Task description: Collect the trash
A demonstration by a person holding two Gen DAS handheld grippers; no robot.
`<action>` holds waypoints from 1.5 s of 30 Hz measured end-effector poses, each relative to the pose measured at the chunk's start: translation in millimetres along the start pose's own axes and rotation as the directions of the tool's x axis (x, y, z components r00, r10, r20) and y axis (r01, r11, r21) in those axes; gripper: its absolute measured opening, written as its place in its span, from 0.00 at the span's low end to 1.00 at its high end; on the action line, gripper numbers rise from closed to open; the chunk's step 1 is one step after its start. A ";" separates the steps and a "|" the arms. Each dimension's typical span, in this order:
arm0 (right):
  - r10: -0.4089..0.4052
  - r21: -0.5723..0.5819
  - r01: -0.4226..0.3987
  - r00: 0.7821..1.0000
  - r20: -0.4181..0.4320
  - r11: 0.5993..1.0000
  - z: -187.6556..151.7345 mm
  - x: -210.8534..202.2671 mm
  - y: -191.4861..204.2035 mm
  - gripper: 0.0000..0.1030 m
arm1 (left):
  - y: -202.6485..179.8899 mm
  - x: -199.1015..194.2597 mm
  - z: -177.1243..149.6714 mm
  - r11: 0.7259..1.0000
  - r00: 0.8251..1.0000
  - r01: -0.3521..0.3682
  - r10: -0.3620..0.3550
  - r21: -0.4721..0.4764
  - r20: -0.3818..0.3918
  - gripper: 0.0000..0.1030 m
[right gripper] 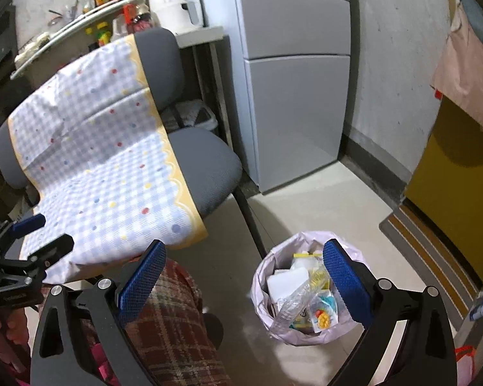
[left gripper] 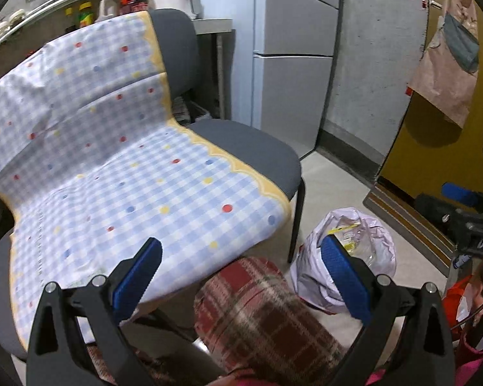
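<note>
Blue-checked chair cover (left gripper: pixel 138 167) — plaid trousers (left gripper: pixel 260 315)

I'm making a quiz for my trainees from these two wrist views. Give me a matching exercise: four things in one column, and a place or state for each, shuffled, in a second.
Things:
1. checked cloth
2. trash bag
3. left claw
4. white appliance

Places or states:
A. on the floor, open-topped, holding wrappers
B. on the counter behind the chair
C. draped over the chair's seat and back
D. open, nothing between its fingers

Pairs: 1-C, 2-A, 3-D, 4-B
</note>
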State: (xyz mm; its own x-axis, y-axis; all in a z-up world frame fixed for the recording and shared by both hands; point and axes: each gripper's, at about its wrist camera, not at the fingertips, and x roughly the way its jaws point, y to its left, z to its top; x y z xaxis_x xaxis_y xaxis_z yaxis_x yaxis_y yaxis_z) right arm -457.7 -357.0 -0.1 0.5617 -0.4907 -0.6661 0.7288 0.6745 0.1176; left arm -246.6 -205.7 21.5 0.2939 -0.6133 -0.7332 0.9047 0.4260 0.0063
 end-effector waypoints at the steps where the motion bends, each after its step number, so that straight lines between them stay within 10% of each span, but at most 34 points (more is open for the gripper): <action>1: 0.007 -0.004 -0.007 1.000 0.007 1.000 1.3 -3.8 1.8 0.94 | 1.4 -4.1 -0.7 1.000 1.000 -0.007 0.007 -0.003 0.000 0.93; 45: 0.023 -0.006 -0.023 1.000 0.017 1.000 5.5 -6.2 -1.1 0.94 | 12.7 -19.4 0.5 0.999 0.999 -0.045 0.045 -0.025 0.017 0.93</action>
State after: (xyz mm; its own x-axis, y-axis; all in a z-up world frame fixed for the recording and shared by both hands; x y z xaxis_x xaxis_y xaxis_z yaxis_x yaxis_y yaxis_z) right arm -459.9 -357.7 8.0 0.5850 -0.4838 -0.6509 0.7131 0.6891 0.1287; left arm -240.7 -188.7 36.0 0.3398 -0.6042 -0.7208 0.8825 0.4698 0.0223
